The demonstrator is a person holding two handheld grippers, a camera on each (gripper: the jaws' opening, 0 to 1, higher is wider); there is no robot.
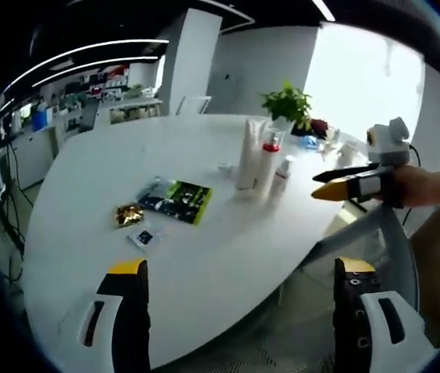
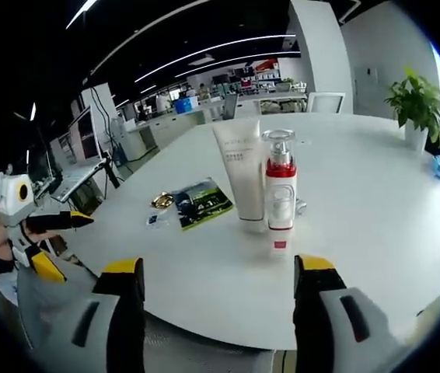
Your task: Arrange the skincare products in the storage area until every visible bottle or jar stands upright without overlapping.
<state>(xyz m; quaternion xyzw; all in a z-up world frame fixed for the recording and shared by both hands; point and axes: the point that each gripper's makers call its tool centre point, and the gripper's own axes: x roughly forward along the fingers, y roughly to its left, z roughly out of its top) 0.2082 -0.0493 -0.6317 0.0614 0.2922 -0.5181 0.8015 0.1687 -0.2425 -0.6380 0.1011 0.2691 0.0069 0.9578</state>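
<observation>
Upright on the white table (image 2: pixel 375 233) stand the skincare products: a tall cream tube (image 2: pixel 240 175) on its cap, and touching its right side in the right gripper view, a clear pump bottle (image 2: pixel 280 186) with a red band. A small bottle (image 2: pixel 280 242) with a red label sits just in front of the pump bottle, low against its base. In the left gripper view the same group is near the table's far edge: tube (image 1: pixel 247 155), pump bottle (image 1: pixel 268 159) and small bottle (image 1: pixel 281 176) in a close row, none lying down.

Left of them in the right gripper view, a green-and-black leaflet (image 2: pixel 201 202) lies flat, with a gold wrapper (image 2: pixel 162 201) and a small dark sachet (image 2: pixel 152 220) beside it. A potted plant (image 2: pixel 416 105) stands at the far right, well apart from the bottles.

Both claws hold nothing. The right gripper (image 2: pixel 218 268) is spread wide, its jaws short of the table edge and pointed at the bottles. The left gripper (image 1: pixel 241 268) is also spread wide, over the near table edge. Each appears in the other's view: the left one (image 2: pixel 57 241) parted at the left, the right one (image 1: pixel 336 183) beside the table, in a hand (image 1: pixel 422 185).
</observation>
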